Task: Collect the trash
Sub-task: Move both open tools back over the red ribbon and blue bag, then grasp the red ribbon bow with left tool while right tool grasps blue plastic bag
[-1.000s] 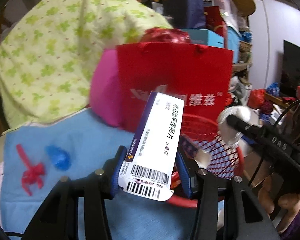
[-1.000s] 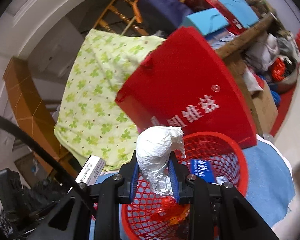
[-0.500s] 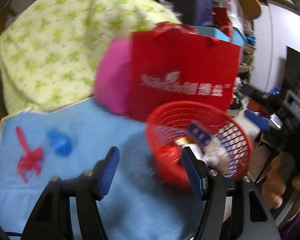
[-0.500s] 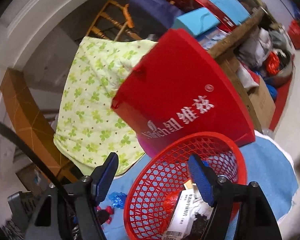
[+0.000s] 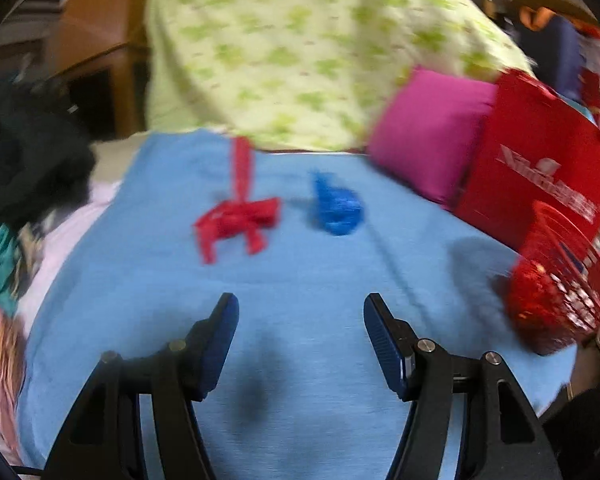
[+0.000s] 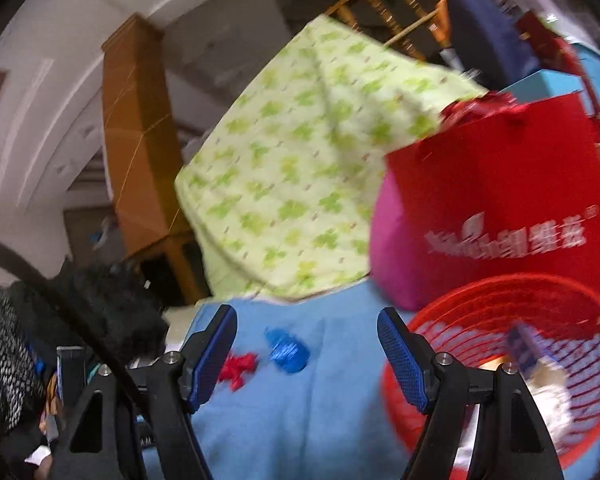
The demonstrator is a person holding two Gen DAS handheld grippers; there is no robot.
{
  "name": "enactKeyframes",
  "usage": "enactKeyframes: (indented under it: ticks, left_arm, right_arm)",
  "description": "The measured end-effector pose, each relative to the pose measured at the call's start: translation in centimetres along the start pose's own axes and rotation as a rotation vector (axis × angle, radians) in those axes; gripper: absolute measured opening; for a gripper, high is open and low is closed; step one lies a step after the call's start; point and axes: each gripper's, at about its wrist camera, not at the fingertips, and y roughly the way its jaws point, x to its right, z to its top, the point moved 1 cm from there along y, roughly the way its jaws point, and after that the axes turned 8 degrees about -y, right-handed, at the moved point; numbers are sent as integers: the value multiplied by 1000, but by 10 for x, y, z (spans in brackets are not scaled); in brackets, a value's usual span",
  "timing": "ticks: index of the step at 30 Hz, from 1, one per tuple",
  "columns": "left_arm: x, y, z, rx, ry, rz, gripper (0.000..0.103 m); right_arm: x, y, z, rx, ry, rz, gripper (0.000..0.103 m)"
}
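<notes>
Both grippers emptied since a second ago: left gripper [image 5: 300, 322] and right gripper [image 6: 306, 334] fingers released, spread wide, nothing between. Box and white wad now down in red basket [image 6: 500, 288], right of the fingers. Still out on blue cloth [image 5: 300, 280], ahead of left fingers: red wrapper [image 5: 238, 220], blue wrapper [image 5: 338, 208]. Likely next pickups.

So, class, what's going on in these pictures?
Someone is collecting trash with a gripper in each hand. Both the left gripper and the right gripper are open and hold nothing. The red basket already holds some trash. A red scrap and a blue scrap lie apart on the blue cloth, in front of the left gripper.
</notes>
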Motion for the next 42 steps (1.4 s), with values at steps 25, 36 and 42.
enactKeyframes:
  ticks: [25,36,42]
  left_arm:
    - [-92,125,55,31,-114,89,66]
    - [-93,189,89,0,-109,-30,72]
    - [-79,213,92,-76,-77,-64,72]
  right_arm:
    - [-34,228,-40,-403,-6,57,75]
    - [4,332,-56,-486,145,28,57]
    - [10,364,-69,-527,200,65,57]
